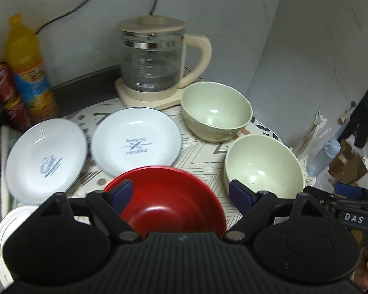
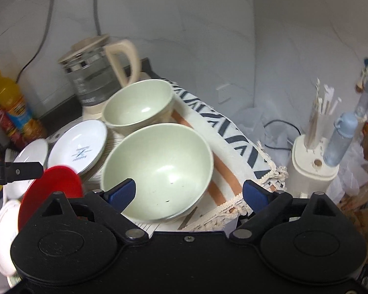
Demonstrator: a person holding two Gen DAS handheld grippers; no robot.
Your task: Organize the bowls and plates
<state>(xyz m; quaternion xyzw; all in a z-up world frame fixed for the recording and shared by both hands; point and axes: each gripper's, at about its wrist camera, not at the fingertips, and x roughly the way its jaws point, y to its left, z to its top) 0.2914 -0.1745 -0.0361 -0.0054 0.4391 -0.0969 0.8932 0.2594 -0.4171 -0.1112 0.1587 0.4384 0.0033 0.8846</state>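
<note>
Your left gripper point(image 1: 182, 194) is wide open over the red bowl point(image 1: 169, 196). Your right gripper point(image 2: 189, 193) is wide open over the near green bowl point(image 2: 159, 169).

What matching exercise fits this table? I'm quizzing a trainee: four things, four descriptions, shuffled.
Things:
1. glass kettle
2. red bowl
3. juice bottle
4. near green bowl

Descriptions:
A. upright at the far left by the wall
B. on a cream base at the back
C. under the open left gripper
D. in front of the open right gripper

Pairs: 1-B, 2-C, 3-A, 4-D
</note>
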